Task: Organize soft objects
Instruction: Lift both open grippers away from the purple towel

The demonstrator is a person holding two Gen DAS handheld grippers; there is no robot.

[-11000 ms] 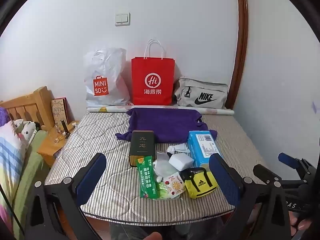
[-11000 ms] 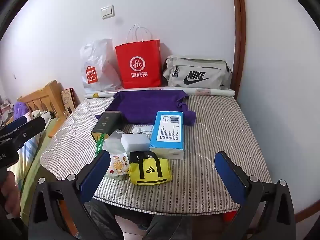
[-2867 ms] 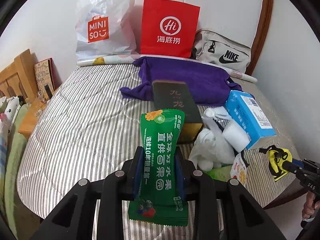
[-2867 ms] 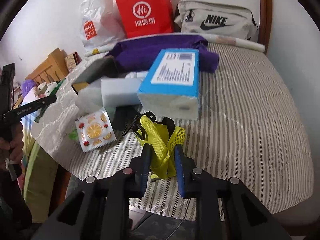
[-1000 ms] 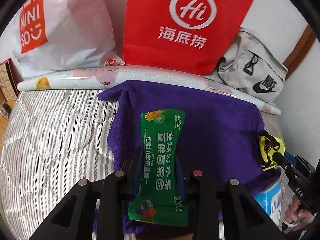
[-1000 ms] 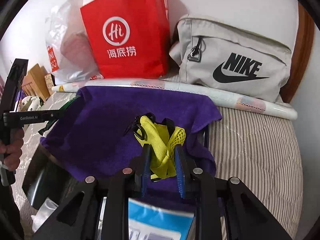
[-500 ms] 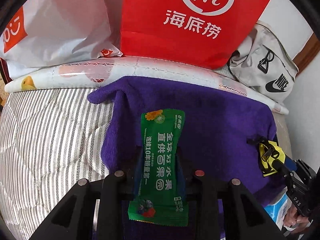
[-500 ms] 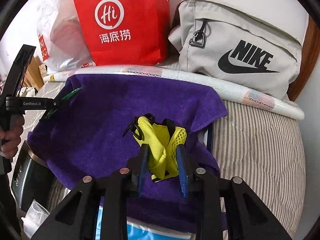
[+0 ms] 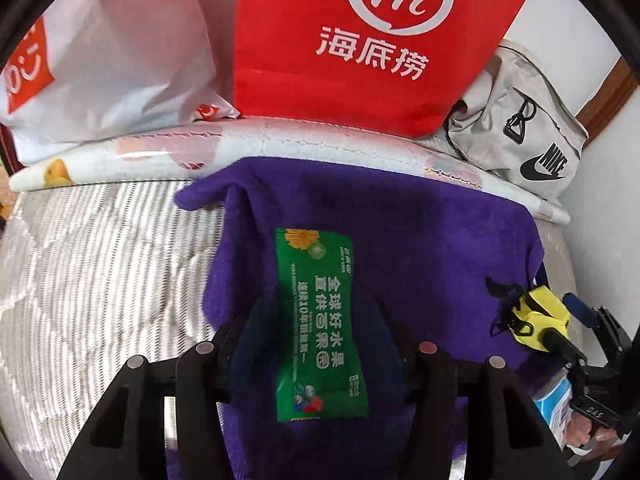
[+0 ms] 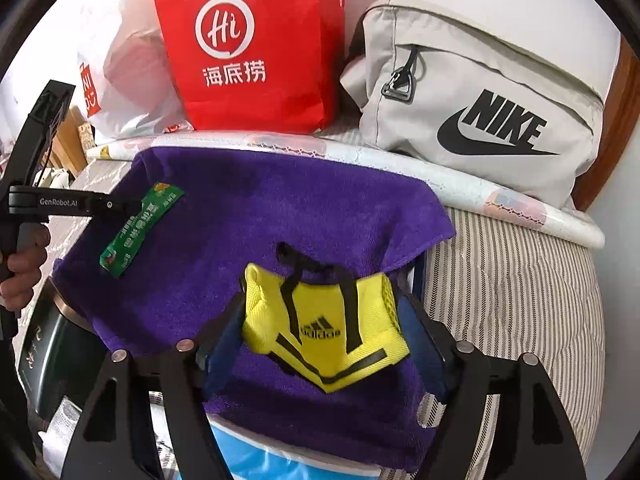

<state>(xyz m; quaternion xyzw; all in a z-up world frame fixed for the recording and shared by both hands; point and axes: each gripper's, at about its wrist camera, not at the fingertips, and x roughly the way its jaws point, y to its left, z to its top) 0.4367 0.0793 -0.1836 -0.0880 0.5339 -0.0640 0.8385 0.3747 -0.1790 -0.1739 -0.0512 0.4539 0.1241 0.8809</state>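
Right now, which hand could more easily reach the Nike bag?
Right. The right gripper is over the towel's right end, with the Nike bag close ahead of it. The left gripper is further left, facing the red bag.

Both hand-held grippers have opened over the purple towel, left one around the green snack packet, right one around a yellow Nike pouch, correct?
Not quite: the right wrist view shows the yellow pouch reads adidas, not Nike. The rest holds for the left hand-held gripper, right hand-held gripper, green snack packet and purple towel.
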